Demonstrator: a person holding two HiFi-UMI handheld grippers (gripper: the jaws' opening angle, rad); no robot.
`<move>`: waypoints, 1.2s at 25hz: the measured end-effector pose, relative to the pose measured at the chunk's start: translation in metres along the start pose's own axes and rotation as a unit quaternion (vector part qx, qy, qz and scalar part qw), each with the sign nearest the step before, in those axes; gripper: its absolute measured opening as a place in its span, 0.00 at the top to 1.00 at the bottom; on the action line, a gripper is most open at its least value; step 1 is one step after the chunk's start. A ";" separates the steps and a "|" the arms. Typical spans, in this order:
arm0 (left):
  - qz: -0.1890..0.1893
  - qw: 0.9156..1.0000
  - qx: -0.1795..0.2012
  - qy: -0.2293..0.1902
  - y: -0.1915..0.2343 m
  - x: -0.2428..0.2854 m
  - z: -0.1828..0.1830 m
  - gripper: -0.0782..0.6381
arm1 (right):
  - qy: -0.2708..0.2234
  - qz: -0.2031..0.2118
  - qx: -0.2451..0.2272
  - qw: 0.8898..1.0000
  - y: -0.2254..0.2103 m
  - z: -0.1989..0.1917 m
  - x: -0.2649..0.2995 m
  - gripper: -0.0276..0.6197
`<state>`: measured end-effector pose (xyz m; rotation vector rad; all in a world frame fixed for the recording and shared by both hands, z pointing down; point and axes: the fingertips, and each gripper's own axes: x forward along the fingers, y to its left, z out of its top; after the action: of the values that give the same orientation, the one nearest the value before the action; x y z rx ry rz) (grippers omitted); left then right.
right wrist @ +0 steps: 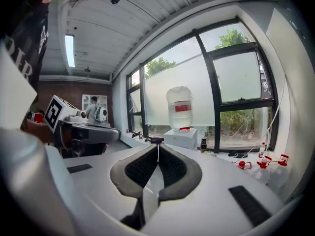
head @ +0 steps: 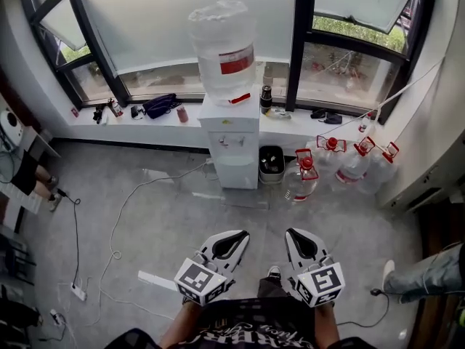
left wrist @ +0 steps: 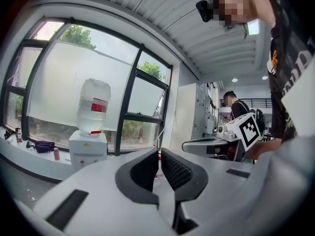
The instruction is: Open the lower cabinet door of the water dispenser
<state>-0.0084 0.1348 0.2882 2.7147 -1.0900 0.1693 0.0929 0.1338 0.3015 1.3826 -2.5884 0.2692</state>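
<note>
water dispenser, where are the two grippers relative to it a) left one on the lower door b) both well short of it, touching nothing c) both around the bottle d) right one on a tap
b: bare floor separates the left gripper and right gripper from the water dispenser.

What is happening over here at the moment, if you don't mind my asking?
A person holds a gripper in each hand and faces the water dispenser by the window from across the floor. The left gripper and right gripper are both shut and empty. The lower cabinet door is closed.
</note>
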 end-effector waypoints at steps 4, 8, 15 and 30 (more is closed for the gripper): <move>-0.003 1.000 0.014 0.000 -0.014 0.057 0.005 0.85 | 0.005 0.007 0.010 1.000 -0.056 -0.002 0.001 0.93; 0.013 1.000 0.019 0.012 -0.019 0.086 0.005 0.85 | 0.008 0.022 0.025 0.999 -0.090 -0.003 0.006 0.93; 0.052 0.997 0.021 0.043 -0.005 0.097 0.001 0.85 | 0.016 0.053 0.050 0.997 -0.113 -0.016 0.030 0.93; 0.040 0.998 0.024 0.051 0.103 0.138 0.004 0.85 | 0.033 0.051 0.042 0.997 -0.144 -0.019 0.167 0.92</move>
<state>0.0200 -0.0309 0.3254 2.6728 -1.1792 0.3481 0.1239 -0.0739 0.3724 1.2460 -2.6243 0.4377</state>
